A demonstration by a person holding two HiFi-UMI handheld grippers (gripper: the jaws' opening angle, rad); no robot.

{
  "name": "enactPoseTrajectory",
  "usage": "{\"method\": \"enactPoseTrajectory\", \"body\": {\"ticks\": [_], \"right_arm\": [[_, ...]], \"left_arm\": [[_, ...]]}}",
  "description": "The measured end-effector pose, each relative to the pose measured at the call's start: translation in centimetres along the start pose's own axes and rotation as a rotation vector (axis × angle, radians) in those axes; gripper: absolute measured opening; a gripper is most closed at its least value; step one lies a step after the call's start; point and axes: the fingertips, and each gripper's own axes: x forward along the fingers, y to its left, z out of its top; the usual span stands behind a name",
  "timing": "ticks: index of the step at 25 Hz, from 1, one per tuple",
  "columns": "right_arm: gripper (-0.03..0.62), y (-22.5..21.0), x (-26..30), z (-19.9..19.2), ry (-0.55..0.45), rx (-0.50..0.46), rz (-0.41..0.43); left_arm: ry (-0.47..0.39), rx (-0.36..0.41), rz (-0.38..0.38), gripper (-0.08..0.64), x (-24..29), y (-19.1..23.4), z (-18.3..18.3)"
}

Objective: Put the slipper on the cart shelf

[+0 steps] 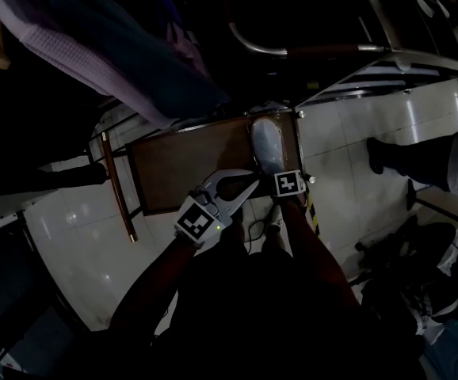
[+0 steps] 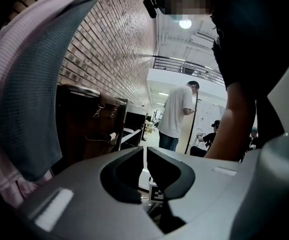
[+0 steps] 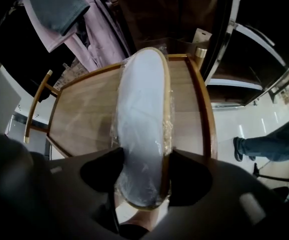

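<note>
1. Right gripper (image 3: 142, 170) is pinching the slipper (image 3: 140, 119) at its near end. Its jaws are sitting about half spread, with the pads pressing on both sides. Gripping across the narrow width is making sense to me, since it's a long, floppy thing sealed in crinkly clear wrap (image 3: 170, 134).
2. That slipper is lying lengthwise along the right side of the wooden cart shelf (image 3: 84, 114), just beside the raised rim (image 3: 203, 99). Its near end is poking out past the front edge, right where the jaws are. I'm not managing to tell whether it's already resting on the board or hovering just above it.
3. The right one is pointing almost straight down, which I'm guessing is letting the sole go down flat while the jaws are clearing the rim.
4. Left gripper (image 2: 145, 153) is doing nothing, with its jaws nearly touching and empty, aiming roughly level past the cart. In the head view it's hanging just left of the other one, out of the way.
5. I'm reading this as the placing step being nearly finished, with only the letting go remaining. Lilac clothes (image 3: 79, 29) are hanging over the far end and aren't touching anything.
</note>
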Motion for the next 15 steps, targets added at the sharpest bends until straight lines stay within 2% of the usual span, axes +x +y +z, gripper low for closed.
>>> {"method": "enactPoseTrajectory", "body": {"ticks": [4,9,15], "right_arm": [[0.162,-0.6,-1.1,2.5,-0.165,0.020,0.047],[0.068,1.4,-2.0,2.9,-0.206,-0.011,0.162],[0.058,2.9,-3.5,2.9,-0.256,0.019,0.250]], "left_arm": [[-0.008,-0.014,0.001,0.028,-0.1,0.1,-0.1],[-0.009,-0.021,-0.001,0.028,-0.2,-0.2,-0.1],[-0.016,-0.011,0.006,0.028,-0.7,-0.2,0.3]]}}
